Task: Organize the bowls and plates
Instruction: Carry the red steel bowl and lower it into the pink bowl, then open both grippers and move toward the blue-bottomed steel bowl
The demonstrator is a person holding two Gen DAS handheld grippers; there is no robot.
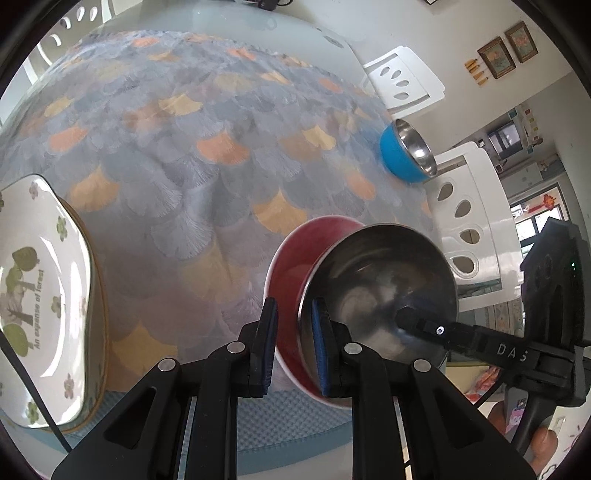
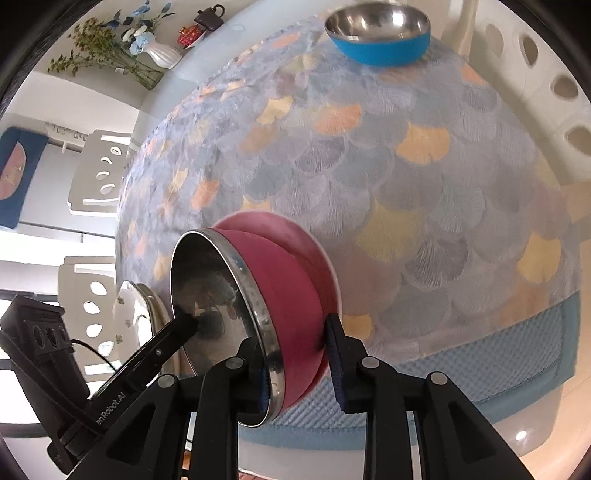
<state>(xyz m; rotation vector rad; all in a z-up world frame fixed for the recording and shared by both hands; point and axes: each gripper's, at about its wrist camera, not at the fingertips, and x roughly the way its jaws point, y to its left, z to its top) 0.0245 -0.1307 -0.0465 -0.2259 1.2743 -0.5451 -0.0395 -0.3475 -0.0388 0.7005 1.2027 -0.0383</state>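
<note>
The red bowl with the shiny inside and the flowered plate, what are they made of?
The red bowl looks like polished steel inside, since it mirrors the room, with a matt red coat outside, perhaps plastic or paint. The flowered white plate looks like glazed ceramic or melamine: glossy highlights, printed trees and lettering.

A round pale glass-topped table (image 1: pixel 258 26) carries a grey-blue cloth with orange and yellow fan-shaped motifs (image 1: pixel 192 155) and a light blue waffle-textured border (image 2: pixel 480 365). Directly on the cloth: a blue-walled steel-lined bowl (image 2: pixel 380 48) at the far right edge, upright; a white flower-printed plate with green tree artwork (image 1: pixel 40 295) at the near left, stacked upon another, brown-rimmed plate (image 1: pixel 98 295). A white ribbed vase of flowers (image 2: pixel 162 53) stands on the bare far rim.
</note>
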